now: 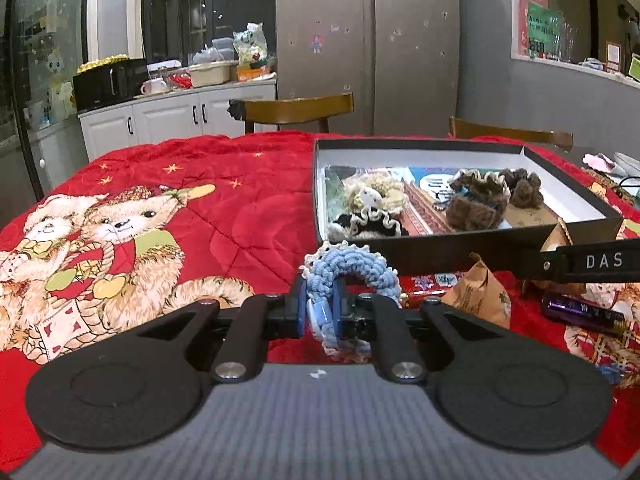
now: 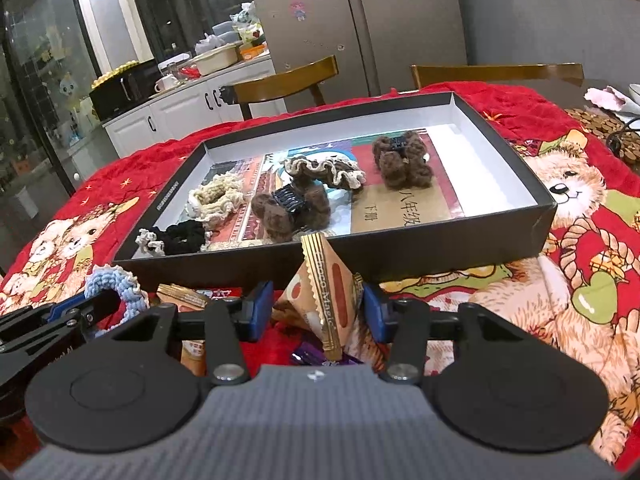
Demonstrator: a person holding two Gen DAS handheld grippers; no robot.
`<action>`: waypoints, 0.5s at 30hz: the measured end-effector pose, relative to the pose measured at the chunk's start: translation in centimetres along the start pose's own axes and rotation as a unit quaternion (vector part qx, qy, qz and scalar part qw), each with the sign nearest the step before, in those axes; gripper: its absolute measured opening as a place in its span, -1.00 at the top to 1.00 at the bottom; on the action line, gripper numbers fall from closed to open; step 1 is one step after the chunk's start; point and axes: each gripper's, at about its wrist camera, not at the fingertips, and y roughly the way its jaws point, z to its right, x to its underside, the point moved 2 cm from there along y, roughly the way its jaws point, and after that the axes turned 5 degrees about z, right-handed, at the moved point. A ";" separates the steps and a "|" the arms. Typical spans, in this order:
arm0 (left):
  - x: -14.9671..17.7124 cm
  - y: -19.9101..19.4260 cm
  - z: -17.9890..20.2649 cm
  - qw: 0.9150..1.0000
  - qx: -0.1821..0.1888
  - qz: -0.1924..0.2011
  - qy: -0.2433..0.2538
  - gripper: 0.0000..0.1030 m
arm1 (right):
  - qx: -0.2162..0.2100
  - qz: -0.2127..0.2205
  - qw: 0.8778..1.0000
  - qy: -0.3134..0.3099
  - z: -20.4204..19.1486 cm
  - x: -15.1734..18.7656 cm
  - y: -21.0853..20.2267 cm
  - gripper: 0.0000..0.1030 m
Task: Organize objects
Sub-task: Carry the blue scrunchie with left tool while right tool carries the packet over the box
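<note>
My left gripper (image 1: 320, 300) is shut on a blue and white crocheted scrunchie (image 1: 352, 272) and holds it in front of the near wall of a black shallow box (image 1: 460, 248). The scrunchie also shows in the right wrist view (image 2: 116, 284). My right gripper (image 2: 318, 308) holds a brown snack packet (image 2: 324, 296) between its blue pads, just before the box's near wall (image 2: 400, 258). Inside the box lie several crocheted hair ties: cream (image 2: 218, 196), black (image 2: 182, 236), and brown ones (image 2: 402, 164).
A red bear-print quilt (image 1: 180, 208) covers the table. More snack packets (image 1: 480, 292) and a purple wrapper (image 1: 580, 312) lie in front of the box. Wooden chairs (image 1: 296, 110) stand behind the table, with a fridge and counter beyond.
</note>
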 end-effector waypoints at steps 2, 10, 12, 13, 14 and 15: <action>-0.1 -0.3 0.0 1.000 0.000 0.012 0.002 0.71 | -0.001 0.005 1.000 -0.002 -0.2 -0.1 -0.2 0.01; -0.7 -1.0 -0.6 0.999 -0.008 0.037 -0.016 0.71 | -0.012 0.031 0.999 -0.004 -0.4 -0.5 -1.3 0.01; -0.7 -0.7 -0.8 0.999 -0.014 0.031 -0.016 0.71 | -0.004 0.048 0.999 -0.022 -0.8 -0.6 -1.8 0.01; -0.7 -0.6 -0.9 0.999 -0.016 0.027 -0.018 0.71 | 0.000 0.060 0.998 -0.034 -1.0 -0.7 -2.1 0.01; -0.6 -0.5 -1.1 0.999 -0.016 0.025 -0.022 0.71 | 0.000 0.068 0.997 -0.043 -1.3 -0.7 -2.3 0.01; -0.6 -0.4 -1.3 0.999 -0.017 0.023 -0.026 0.71 | -0.002 0.075 0.996 -0.049 -1.4 -0.8 -2.6 0.01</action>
